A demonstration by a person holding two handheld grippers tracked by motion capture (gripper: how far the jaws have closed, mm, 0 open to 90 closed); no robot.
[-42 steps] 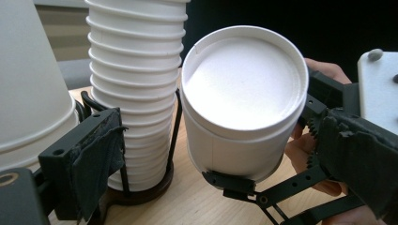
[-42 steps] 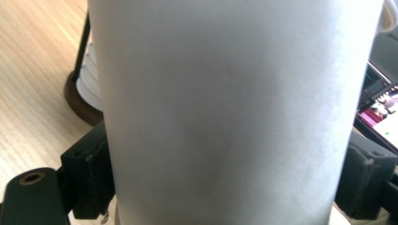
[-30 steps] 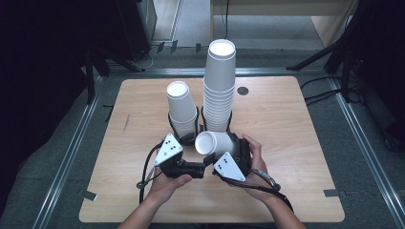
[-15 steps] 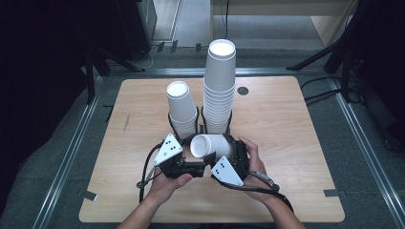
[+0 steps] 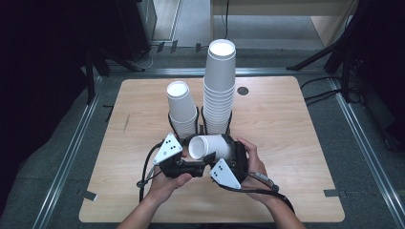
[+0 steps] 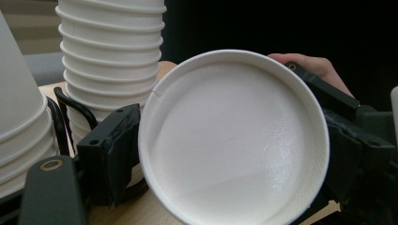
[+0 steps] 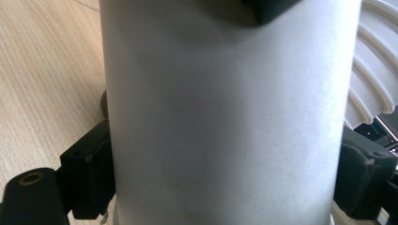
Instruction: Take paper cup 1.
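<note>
Cup (image 5: 210, 147) wall blocks right gripper view — base hidden | fingers (image 7: 89, 176) flank it

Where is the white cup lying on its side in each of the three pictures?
High view: the sideways cup lies low in the middle, between the two grippers.
Left gripper view: its open mouth faces the camera, centre.
Right gripper view: its plain side spans the middle.
Shared landmark: the tall cup stack.

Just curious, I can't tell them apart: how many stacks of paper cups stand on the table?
2. A short stack stands at the left and a tall stack to its right, both beyond the hands. One single cup lies sideways, held by the claws in front of them.
</note>
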